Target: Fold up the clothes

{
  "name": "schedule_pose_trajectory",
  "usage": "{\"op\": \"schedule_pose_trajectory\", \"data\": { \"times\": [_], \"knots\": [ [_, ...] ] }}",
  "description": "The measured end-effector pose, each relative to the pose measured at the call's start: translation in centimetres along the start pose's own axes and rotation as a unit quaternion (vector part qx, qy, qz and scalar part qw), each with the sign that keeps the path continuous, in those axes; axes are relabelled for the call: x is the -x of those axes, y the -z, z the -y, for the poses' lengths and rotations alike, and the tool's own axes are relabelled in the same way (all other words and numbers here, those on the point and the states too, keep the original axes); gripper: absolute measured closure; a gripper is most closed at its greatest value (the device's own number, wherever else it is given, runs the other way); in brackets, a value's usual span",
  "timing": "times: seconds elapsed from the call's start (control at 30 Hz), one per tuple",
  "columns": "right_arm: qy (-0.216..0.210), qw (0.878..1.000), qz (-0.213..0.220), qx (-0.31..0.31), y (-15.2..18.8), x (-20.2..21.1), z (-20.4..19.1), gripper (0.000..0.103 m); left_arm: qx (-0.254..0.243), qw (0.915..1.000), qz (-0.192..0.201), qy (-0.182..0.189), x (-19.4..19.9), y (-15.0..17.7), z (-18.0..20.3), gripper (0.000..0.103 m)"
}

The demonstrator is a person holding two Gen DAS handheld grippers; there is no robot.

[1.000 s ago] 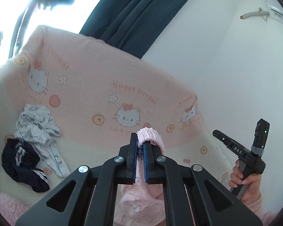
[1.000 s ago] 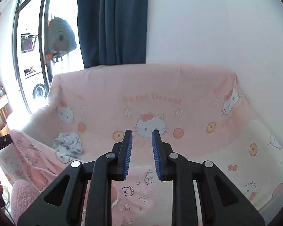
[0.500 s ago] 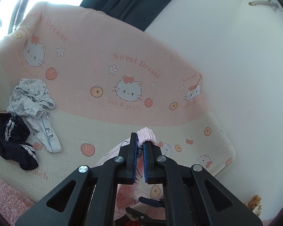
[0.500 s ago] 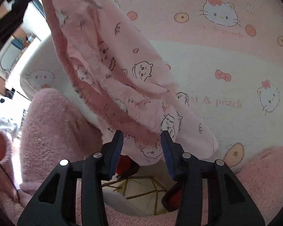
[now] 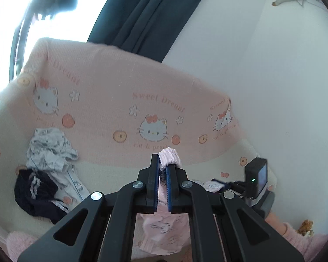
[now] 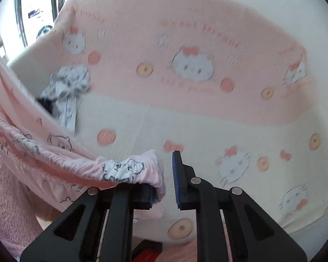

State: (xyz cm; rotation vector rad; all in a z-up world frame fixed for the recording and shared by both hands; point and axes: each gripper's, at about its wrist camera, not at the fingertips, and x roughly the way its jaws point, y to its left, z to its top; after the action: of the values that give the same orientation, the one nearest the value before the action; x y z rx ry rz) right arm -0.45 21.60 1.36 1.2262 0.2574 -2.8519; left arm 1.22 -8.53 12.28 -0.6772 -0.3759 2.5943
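My left gripper [image 5: 162, 167] is shut on the gathered elastic waistband of pink printed pants [image 5: 164, 229], which hang below it over the sofa. In the right wrist view the same pink pants [image 6: 76, 163] stretch in from the left, and the waistband corner drapes over my left finger. My right gripper [image 6: 165, 174] is open, with the waistband edge between its jaws. The right gripper also shows at the right of the left wrist view [image 5: 254, 183].
The sofa is covered by a pink and cream Hello Kitty blanket [image 5: 120, 100]. A grey-white printed garment [image 5: 50, 150] and a dark navy striped garment [image 5: 36, 193] lie piled on its left side. A white wall and dark curtain [image 5: 142, 8] stand behind.
My right gripper has swung up from under the hanging pants to the waistband corner. My left gripper has tilted back up, still holding the waistband.
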Motion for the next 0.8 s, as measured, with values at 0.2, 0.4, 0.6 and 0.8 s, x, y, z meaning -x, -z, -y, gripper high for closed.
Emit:
{"op": "schedule_pose_trajectory", "data": {
  "times": [0.2, 0.4, 0.6, 0.8],
  "knots": [
    [0.047, 0.984, 0.171, -0.026, -7.2, 12.9, 3.7, 0.089, -0.074, 0.9947, 0.069, -0.018, 3.0, -2.5, 3.4, 0.097],
    [0.006, 0.996, 0.084, -0.043, -1.3, 8.2, 3.1, 0.086, 0.056, 0.9946, -0.088, -0.003, -4.7, 7.0, -2.0, 0.097],
    [-0.087, 0.980, -0.156, -0.085, 9.2, -7.7, 1.3, 0.086, 0.120, 0.9592, -0.249, -0.061, -13.3, 18.0, -6.7, 0.097],
    [-0.109, 0.962, -0.237, -0.088, 14.4, -15.4, -1.8, 0.082, 0.123, 0.9579, -0.254, -0.052, -14.5, 19.8, -7.3, 0.097]
  ]
}}
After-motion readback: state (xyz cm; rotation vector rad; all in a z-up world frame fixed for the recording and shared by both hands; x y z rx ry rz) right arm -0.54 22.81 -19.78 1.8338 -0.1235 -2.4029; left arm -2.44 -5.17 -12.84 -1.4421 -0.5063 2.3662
